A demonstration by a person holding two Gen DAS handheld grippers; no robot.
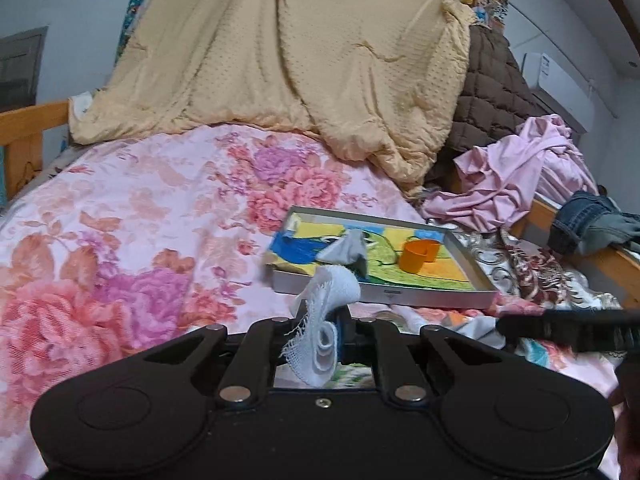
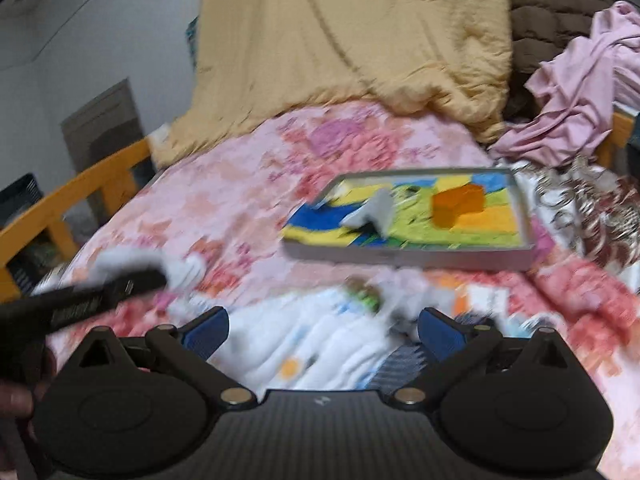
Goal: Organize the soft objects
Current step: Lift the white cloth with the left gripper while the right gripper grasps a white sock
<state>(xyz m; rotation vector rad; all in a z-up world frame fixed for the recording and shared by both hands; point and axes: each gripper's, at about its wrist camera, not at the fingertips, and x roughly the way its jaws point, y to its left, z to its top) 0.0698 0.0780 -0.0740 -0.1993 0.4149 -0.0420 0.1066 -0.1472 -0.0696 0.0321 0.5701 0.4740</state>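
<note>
My left gripper (image 1: 338, 330) is shut on a strip of white gauze cloth (image 1: 326, 300), which curls up and hangs frayed in front of the fingers. Ahead on the flowered bed lies a grey tray (image 1: 384, 298) lined with a bright yellow, blue and green towel (image 1: 432, 272); a grey cloth (image 1: 348, 250) and an orange cup (image 1: 418, 254) rest in it. In the blurred right wrist view my right gripper (image 2: 322, 330) stands open with nothing between its blue pads (image 2: 206, 334), above white printed fabric (image 2: 316, 348). The tray (image 2: 408, 258) lies beyond. The left gripper with its gauze shows at the left (image 2: 132, 276).
A tan quilt (image 1: 288, 52) is heaped at the head of the bed, a brown quilted blanket (image 1: 488, 96) and crumpled pink clothes (image 1: 516, 168) at the right. Denim (image 1: 580, 220) hangs over the wooden bed rail (image 1: 620, 264). A patterned red and white cloth (image 1: 536, 268) lies beside the tray.
</note>
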